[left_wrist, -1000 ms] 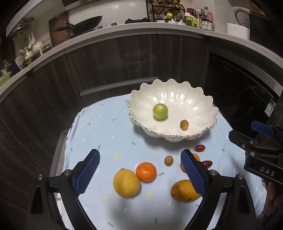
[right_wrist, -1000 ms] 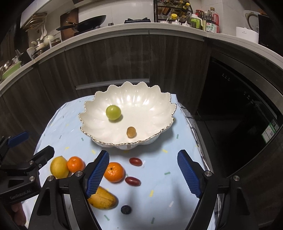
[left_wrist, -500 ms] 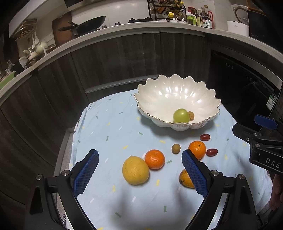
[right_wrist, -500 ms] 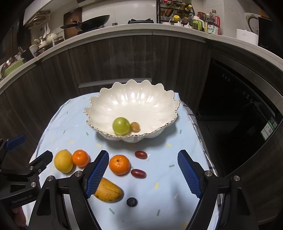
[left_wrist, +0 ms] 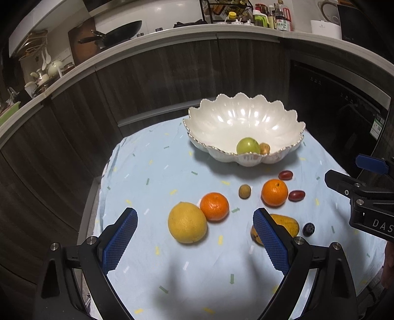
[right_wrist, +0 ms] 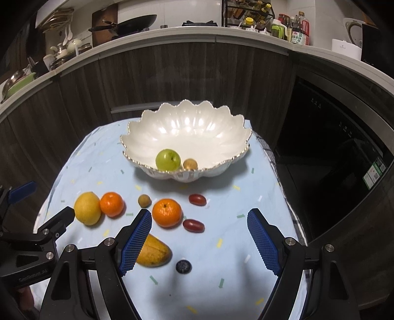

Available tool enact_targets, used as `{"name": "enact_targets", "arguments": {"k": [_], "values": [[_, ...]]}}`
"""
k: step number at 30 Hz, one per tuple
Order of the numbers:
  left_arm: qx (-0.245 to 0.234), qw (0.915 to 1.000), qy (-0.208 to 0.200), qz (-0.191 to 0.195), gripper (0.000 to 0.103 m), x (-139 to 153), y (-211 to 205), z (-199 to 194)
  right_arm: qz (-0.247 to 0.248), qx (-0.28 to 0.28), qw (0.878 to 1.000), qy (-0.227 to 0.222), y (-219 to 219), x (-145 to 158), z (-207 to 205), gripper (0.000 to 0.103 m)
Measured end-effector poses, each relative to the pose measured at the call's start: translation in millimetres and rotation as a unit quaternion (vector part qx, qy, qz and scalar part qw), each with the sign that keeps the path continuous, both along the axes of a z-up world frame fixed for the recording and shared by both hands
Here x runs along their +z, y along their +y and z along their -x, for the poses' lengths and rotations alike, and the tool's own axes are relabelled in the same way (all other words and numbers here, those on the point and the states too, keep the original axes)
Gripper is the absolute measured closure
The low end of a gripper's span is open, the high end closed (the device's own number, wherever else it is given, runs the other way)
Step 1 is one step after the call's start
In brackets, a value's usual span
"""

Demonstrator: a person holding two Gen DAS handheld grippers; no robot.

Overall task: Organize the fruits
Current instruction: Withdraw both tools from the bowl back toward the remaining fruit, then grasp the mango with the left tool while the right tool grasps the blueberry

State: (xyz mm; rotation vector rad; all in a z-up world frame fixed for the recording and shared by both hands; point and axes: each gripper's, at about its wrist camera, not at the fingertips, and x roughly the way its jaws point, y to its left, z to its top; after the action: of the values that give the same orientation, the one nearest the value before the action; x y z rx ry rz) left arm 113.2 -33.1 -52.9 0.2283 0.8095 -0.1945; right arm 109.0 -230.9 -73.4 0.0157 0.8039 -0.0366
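A white scalloped bowl [left_wrist: 246,115] [right_wrist: 187,123] holds a green apple [left_wrist: 248,145] [right_wrist: 168,159] and a small brown fruit [left_wrist: 264,148] [right_wrist: 190,164]. On the blue cloth lie a yellow lemon [left_wrist: 187,222] [right_wrist: 87,208], two oranges [left_wrist: 214,206] [left_wrist: 274,192] [right_wrist: 167,212], a mango [left_wrist: 287,225] [right_wrist: 154,252], a brown longan [left_wrist: 244,191] [right_wrist: 144,200], two red grapes [right_wrist: 197,199] [right_wrist: 193,225] and a dark berry [right_wrist: 183,266]. My left gripper [left_wrist: 194,238] is open and empty above the lemon's near side. My right gripper [right_wrist: 199,241] is open and empty near the mango.
The cloth-covered table [left_wrist: 147,172] ends at dark wood cabinets [left_wrist: 160,81] behind and a dark oven front [right_wrist: 332,160] on the right. A counter above carries a pan [left_wrist: 118,29] and bottles [left_wrist: 270,17].
Both grippers have pulled back and lowered from above the bowl toward the near table edge. The green apple has rolled to the bowl's near side next to the brown fruit.
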Motion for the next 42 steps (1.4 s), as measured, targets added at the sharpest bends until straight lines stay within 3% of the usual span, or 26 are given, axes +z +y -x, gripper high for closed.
{"name": "enact_targets", "arguments": {"k": [25, 42], "values": [[-0.081, 0.9964, 0.025, 0.002, 0.007, -43.0, -41.4, 19.0, 0.0, 0.055, 0.998, 0.043, -10.9, -49.2, 14.3, 0.023], [-0.175, 0.9839, 0.035, 0.013, 0.007, -66.5, -60.5, 13.9, 0.016, 0.125, 0.99, 0.069, -6.6, -74.4, 7.4, 0.039]]}}
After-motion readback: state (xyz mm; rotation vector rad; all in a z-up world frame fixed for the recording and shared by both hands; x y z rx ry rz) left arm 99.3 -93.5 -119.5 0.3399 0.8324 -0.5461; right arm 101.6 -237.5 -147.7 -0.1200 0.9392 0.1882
